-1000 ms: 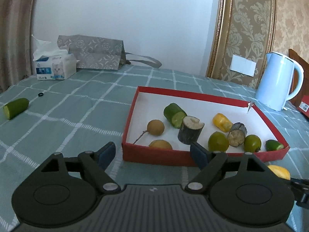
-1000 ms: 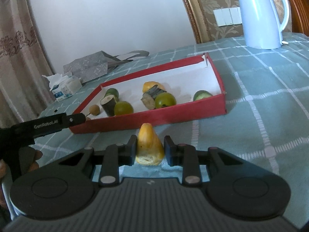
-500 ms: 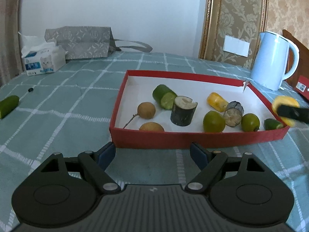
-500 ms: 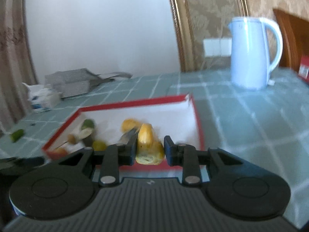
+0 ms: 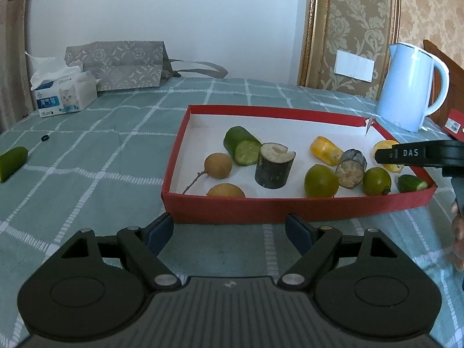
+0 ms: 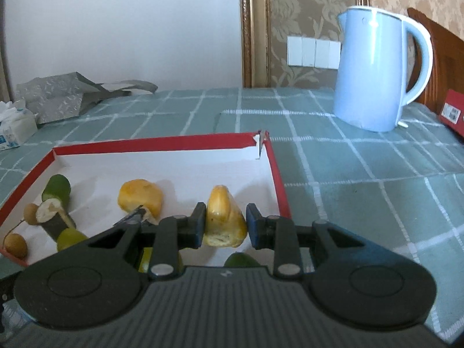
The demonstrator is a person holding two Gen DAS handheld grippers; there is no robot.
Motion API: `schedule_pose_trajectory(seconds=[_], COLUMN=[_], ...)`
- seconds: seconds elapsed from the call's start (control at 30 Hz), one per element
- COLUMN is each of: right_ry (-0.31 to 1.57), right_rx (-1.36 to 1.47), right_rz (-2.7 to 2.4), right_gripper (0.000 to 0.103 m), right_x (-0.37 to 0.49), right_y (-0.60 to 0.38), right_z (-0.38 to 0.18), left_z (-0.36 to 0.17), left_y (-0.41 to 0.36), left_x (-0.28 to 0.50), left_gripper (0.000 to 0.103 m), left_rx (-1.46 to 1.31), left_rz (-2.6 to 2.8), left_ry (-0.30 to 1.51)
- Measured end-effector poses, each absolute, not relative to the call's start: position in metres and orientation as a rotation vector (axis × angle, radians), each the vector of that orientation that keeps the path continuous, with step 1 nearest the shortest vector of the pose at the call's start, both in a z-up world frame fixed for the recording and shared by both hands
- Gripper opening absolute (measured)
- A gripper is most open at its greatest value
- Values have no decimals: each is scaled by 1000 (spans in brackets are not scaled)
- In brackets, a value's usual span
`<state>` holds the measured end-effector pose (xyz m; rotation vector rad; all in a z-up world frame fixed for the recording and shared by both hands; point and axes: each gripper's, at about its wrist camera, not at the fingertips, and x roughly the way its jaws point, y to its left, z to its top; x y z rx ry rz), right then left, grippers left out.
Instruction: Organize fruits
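You are partway through carrying a piece of fruit into the red box (image 5: 290, 206), and the piece is not yet set down. Your right gripper (image 6: 225, 226) is clamped on a yellow fruit wedge (image 6: 223, 217), its two pads pressing the wedge's flanks. It hangs over the box's right end, near the torn corner, above the white floor.

The wedge is cone-like. Its long axis runs straight ahead along the fingers, narrow tip pointing away from you toward the box's far wall, and the broad cut end facing back toward the camera.

Below and just in front of the gripper lie a green lime (image 6: 242, 259) and, to the left, another yellow fruit piece (image 6: 140, 197). Further left are a cucumber chunk (image 6: 57, 190), a dark-skinned sugarcane section (image 6: 53, 217) and a small brown longan (image 6: 16, 243).

Your left gripper (image 5: 230, 233) rests low before the box's near wall, jaws wide apart with nothing between them.

The next move, as I judge it, calls for lowering the wedge onto bare white floor between the lime and the right wall, then easing the jaws apart. Beware dropping it on the lime, where it could roll.

One cucumber piece (image 5: 11, 163) lies outside the box, well apart to the left on the checked cloth, likely still to be collected.
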<state>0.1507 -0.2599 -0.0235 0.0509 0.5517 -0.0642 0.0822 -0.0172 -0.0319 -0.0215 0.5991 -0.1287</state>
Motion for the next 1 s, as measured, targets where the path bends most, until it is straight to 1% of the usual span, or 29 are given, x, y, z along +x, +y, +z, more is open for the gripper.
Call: schedule_pose_trajectory(seconds=[0.2, 0.27, 0.3, 0.33, 0.37, 0.4, 0.47, 0.6, 0.63, 0.73, 0.8, 1.0], right_ry=[588, 586, 583, 578, 569, 563, 549, 508, 490, 437, 383, 357], right_rx=[5, 2, 8, 13, 11, 6, 7, -6, -9, -11, -18, 77], right_rz=[-68, -73, -69, -71, -78, -83, -92, -120, -132, -163, -192, -148], right_gripper=[28, 30, 33, 41, 47, 51, 73, 80, 87, 100, 103, 103], right_x=[161, 160, 160, 159, 157, 156, 153, 142, 139, 123, 106, 52], right_y=[-247, -245, -245, -245, -245, -244, -243, -239, -239, -235, -230, -224], right_z=[-31, -30, -30, -29, -29, -28, -29, -26, -24, -18, -13, -5], left_z=[-33, -32, -32, -32, -32, -32, -32, -32, -32, -32, -32, -30], left_y=[-16, -17, -17, -17, -18, -18, -19, -20, -21, -21, -21, -16], left_x=[83, 83, 83, 83, 83, 82, 82, 82, 82, 82, 81, 77], left_gripper=[85, 84, 85, 85, 85, 85, 85, 85, 85, 85, 85, 85], left_rx=[-30, -27, -27, -26, -24, -22, -17, -7, -4, 3, 0, -23], left_rz=[-128, -127, -127, -127, -126, -125, -123, -120, -121, -122, -113, -86], left_ry=[606, 605, 605, 605, 604, 603, 602, 601, 601, 601, 598, 597])
